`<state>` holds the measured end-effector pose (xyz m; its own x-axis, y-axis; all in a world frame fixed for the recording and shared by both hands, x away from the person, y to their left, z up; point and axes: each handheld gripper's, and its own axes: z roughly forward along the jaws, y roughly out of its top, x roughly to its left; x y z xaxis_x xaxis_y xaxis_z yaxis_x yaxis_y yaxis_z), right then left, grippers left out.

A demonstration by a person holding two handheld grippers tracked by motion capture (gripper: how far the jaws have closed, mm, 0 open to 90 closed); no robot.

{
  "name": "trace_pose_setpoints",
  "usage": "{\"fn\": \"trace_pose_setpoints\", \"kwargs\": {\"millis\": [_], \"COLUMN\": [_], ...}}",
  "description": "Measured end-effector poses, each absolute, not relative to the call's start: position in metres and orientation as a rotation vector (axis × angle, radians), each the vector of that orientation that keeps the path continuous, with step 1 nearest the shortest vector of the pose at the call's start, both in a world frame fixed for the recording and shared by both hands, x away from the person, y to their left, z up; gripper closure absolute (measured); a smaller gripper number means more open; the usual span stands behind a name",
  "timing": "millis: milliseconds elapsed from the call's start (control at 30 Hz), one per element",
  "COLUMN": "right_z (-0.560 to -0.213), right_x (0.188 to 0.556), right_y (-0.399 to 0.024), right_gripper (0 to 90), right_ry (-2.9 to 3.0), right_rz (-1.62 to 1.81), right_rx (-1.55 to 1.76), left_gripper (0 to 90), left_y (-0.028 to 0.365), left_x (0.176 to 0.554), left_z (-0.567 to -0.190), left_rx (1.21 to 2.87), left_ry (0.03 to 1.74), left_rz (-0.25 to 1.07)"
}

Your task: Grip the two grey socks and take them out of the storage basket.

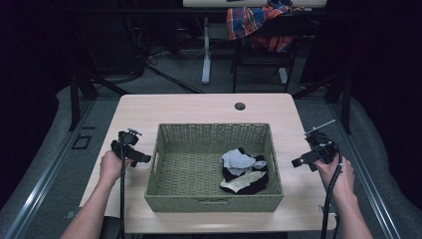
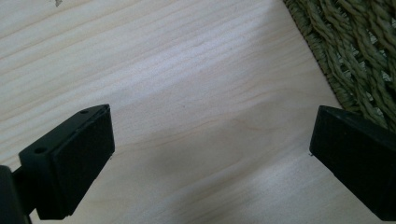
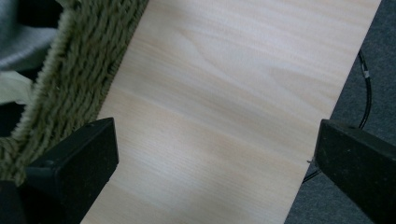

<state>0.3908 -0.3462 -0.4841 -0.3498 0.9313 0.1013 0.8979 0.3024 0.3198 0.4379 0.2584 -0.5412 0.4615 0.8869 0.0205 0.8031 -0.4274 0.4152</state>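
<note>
Jaws of both grippers: nearest the lens in each gripper view, two black jaws stand spread wide with nothing between them, bare wood showing in the gap.
Clothes (image 1: 243,171): a small heap of grey, black and cream fabric lies inside the basket, toward the right gripper's side and the person's end, so it seems the easier pick for that hand.
Basket (image 1: 214,203): woven, green, open-topped, it sits between the two grippers at the middle of the table; its low walls leave the heap reachable from above.
Right gripper (image 1: 312,156): held over bare table just outside the basket's near wall, jaws apart and empty, likely a ready pose before reaching in; in its own view the basket's rim (image 3: 70,84) runs along one side, with grey and cream cloth beyond it.
Left gripper (image 1: 130,149): held likewise just outside the opposite wall, jaws apart and empty; the basket's weave (image 2: 359,51) fills a corner of its view.
Table (image 1: 199,107): pale wood, carrying the basket; both hands hover over its side margins.
Chair with plaid cloth (image 1: 254,22): well beyond the table's far edge, apart from the work.
</note>
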Motion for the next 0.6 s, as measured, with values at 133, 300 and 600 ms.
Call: {"fn": "trace_pose_setpoints", "kwargs": {"millis": [133, 300, 600], "right_z": [-0.474, -0.457, -0.416], "right_x": [0.399, 0.408, 0.418], "right_y": [-0.341, -0.334, -0.301], "right_gripper": [0.0, 0.0, 0.0], "right_ry": [2.459, 2.467, 2.521], "right_rz": [0.476, 0.479, 0.511], "right_rx": [1.706, 1.674, 1.578], "left_gripper": [0.0, 0.0, 0.0], "left_y": [0.258, 0.256, 0.252], "left_x": [0.439, 0.441, 0.443], "left_z": [-0.541, -0.541, -0.541], "left_rx": [2.367, 2.369, 2.368], "left_ry": [1.422, 1.412, 1.400], "left_rz": [0.341, 0.329, 0.323]}}
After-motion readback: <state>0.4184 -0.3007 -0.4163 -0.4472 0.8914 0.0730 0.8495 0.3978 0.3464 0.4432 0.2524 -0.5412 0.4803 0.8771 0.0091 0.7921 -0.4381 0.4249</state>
